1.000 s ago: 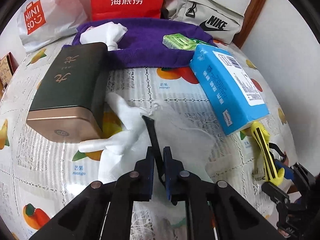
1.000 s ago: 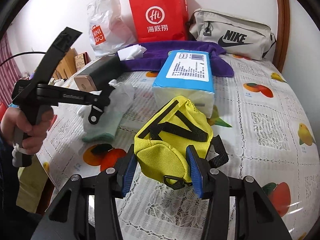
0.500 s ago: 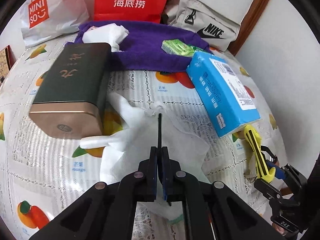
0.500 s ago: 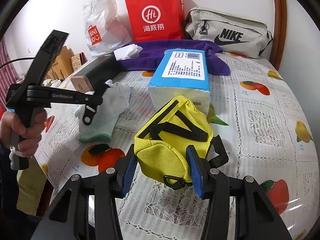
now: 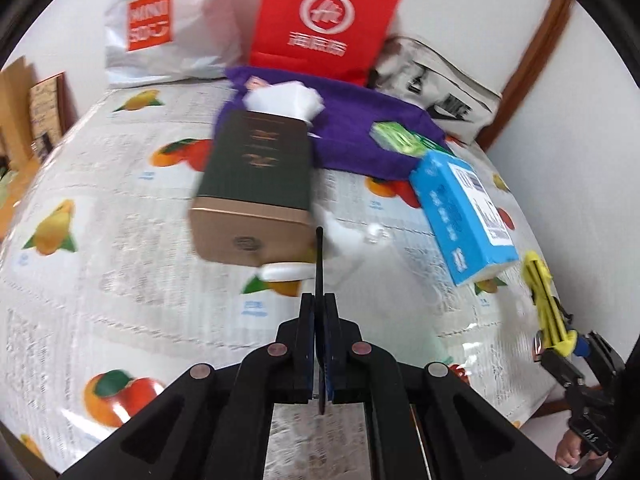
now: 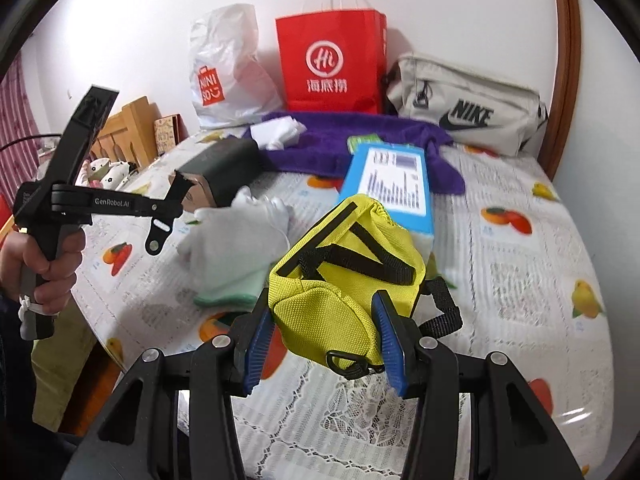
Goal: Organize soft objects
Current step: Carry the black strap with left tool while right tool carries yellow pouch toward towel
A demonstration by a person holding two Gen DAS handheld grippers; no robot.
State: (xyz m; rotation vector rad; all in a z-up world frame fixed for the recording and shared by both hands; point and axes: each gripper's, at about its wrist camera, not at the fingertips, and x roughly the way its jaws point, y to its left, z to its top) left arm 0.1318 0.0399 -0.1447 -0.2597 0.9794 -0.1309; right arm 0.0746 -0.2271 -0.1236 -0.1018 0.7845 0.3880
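My right gripper is shut on a yellow pouch with black straps and holds it above the table. The pouch edge also shows in the left wrist view. My left gripper is shut, with a thin black strip between its pads, and is lifted at the table's left side. A white glove with a green cuff lies flat on the table between the grippers. A blue tissue pack lies behind the pouch. A purple towel lies at the back.
A dark green and gold box lies left of the glove. Crumpled white tissue and a green packet rest on the towel. A red paper bag, a white plastic bag and a grey Nike bag line the wall.
My left gripper has lifted and swung left, away from the glove, which stays on the table. My right gripper has raised the yellow pouch slightly.
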